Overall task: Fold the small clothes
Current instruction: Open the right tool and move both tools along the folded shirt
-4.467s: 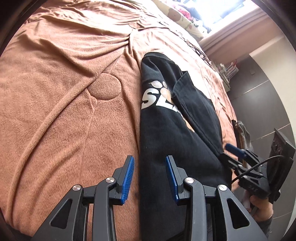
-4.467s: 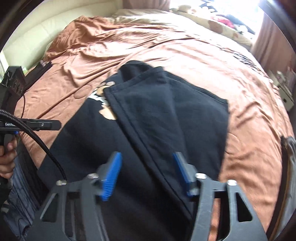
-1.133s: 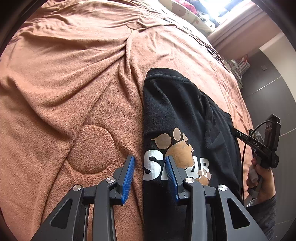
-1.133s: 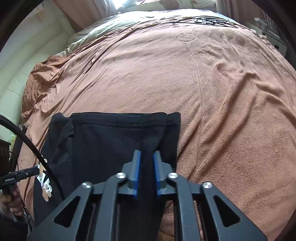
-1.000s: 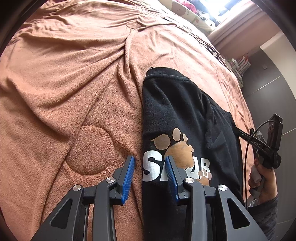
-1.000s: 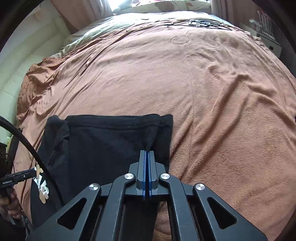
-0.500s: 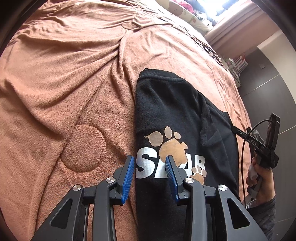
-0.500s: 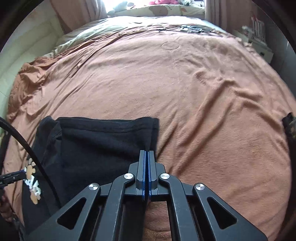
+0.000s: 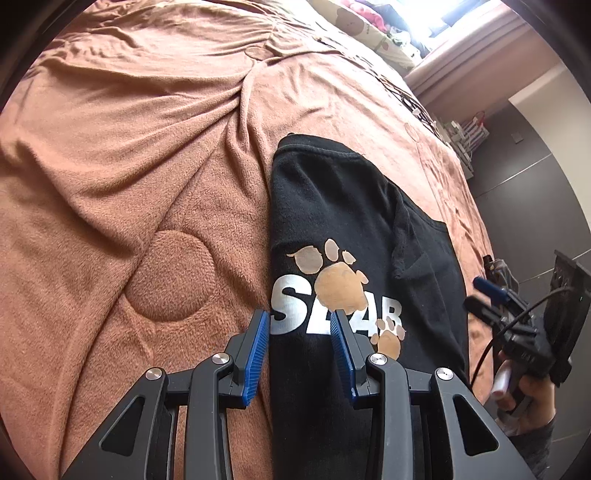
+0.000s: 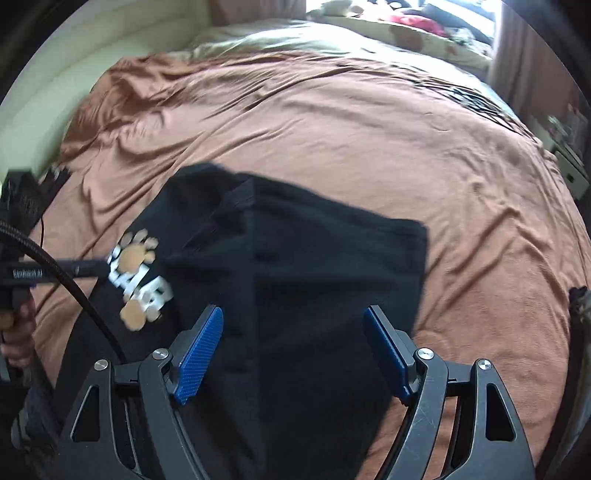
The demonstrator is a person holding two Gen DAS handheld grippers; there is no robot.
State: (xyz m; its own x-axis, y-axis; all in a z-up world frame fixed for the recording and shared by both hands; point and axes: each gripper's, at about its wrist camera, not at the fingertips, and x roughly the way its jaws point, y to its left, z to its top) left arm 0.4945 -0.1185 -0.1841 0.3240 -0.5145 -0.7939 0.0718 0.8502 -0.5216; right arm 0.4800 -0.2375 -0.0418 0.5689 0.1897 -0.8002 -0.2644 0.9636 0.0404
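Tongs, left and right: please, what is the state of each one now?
Left tongs: open, holding nothing, over the black shirt near its printed letters.
Right tongs: open, holding nothing, above the folded black shirt.

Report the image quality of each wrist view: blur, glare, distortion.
Left wrist: sharp; print on the black shirt crisp; window blown out; fisheye bends the brown blanket. Right wrist: motion blur smears the shirt print; window glare at top.
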